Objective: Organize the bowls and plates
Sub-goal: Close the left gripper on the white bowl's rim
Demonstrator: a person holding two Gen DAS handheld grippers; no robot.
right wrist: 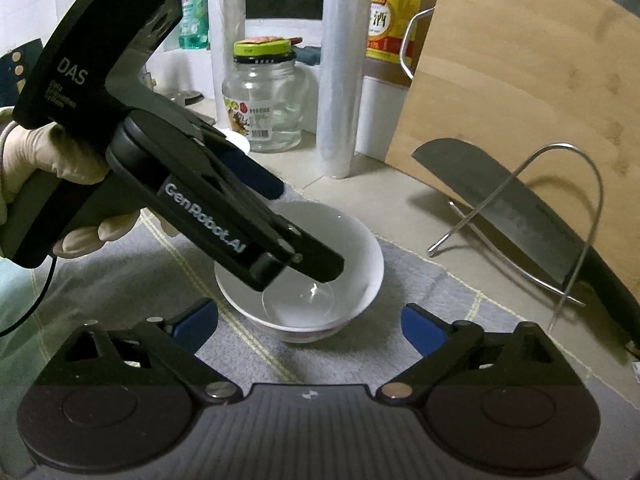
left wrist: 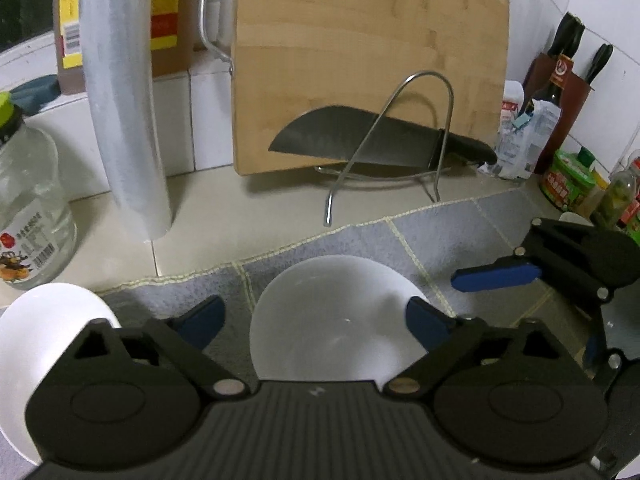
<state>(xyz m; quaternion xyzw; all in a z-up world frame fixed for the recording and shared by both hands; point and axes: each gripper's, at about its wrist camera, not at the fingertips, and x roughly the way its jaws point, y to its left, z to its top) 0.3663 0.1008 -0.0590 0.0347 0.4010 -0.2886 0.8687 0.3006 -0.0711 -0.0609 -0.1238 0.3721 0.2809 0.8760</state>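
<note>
A white bowl [left wrist: 332,320] stands upright on a grey checked cloth [left wrist: 460,232]. My left gripper [left wrist: 316,320] is open over it, one finger outside the left rim and the other above the bowl's inside. In the right wrist view the left gripper [right wrist: 304,228], held by a gloved hand [right wrist: 44,156], reaches down into the bowl [right wrist: 352,264] with its pads clear of the wall. My right gripper [right wrist: 310,324] is open just short of the near rim; one of its fingers [left wrist: 496,276] shows at the right. A second white bowl [left wrist: 44,328] sits at the left.
Behind the cloth, a wire rack [left wrist: 400,140] holds a cleaver [left wrist: 360,140] against a leaning wooden cutting board [left wrist: 368,60]. A roll of film [left wrist: 124,120] and a glass jar [left wrist: 28,208] stand at the left. Bottles and a knife block [left wrist: 568,92] crowd the right.
</note>
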